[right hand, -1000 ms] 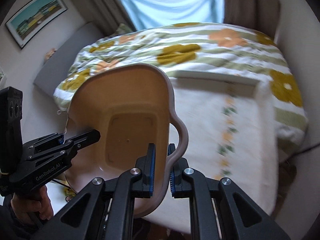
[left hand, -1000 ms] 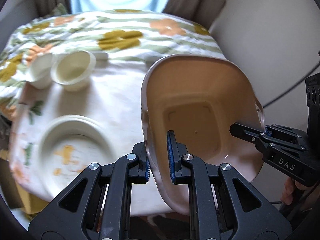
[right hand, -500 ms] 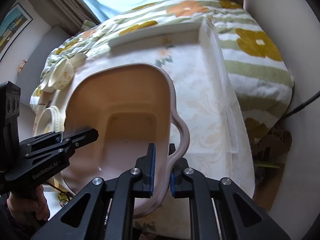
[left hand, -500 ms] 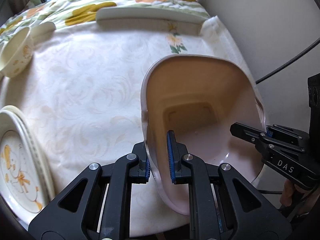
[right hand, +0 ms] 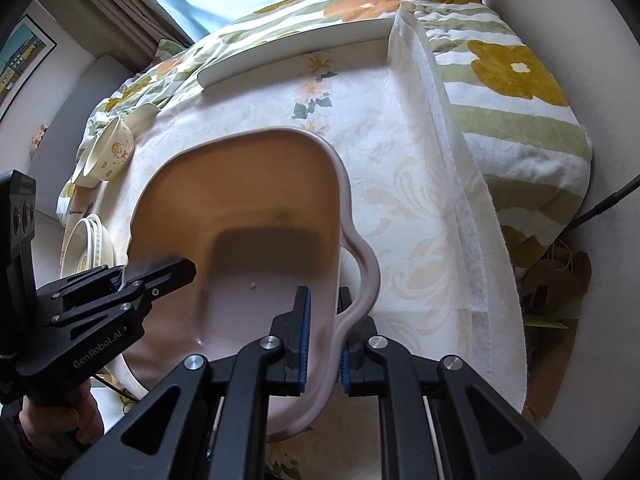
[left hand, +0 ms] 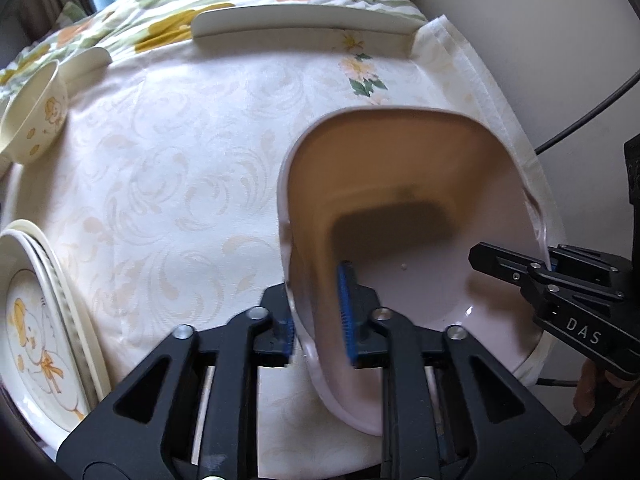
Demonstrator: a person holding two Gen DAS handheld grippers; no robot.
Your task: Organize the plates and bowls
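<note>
The pink basin (left hand: 420,216) is being set down on the white tablecloth (left hand: 180,152), right of the stacked plates (left hand: 36,320), its right rim clamped by the right gripper (right hand: 323,340) while the left gripper (left hand: 318,316) opens off the left wall, so both must next be drawn clear.

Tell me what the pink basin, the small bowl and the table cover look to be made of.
Basin: likely plastic, smooth and semi-glossy; thin moulded rim with small highlights inside.
Bowl: cream, glazed ceramic or melamine, with a printed cartoon; the look leaves it open.
Table cover: woven fabric, matte, with a faint swirl pattern and a hemmed edge.
</note>
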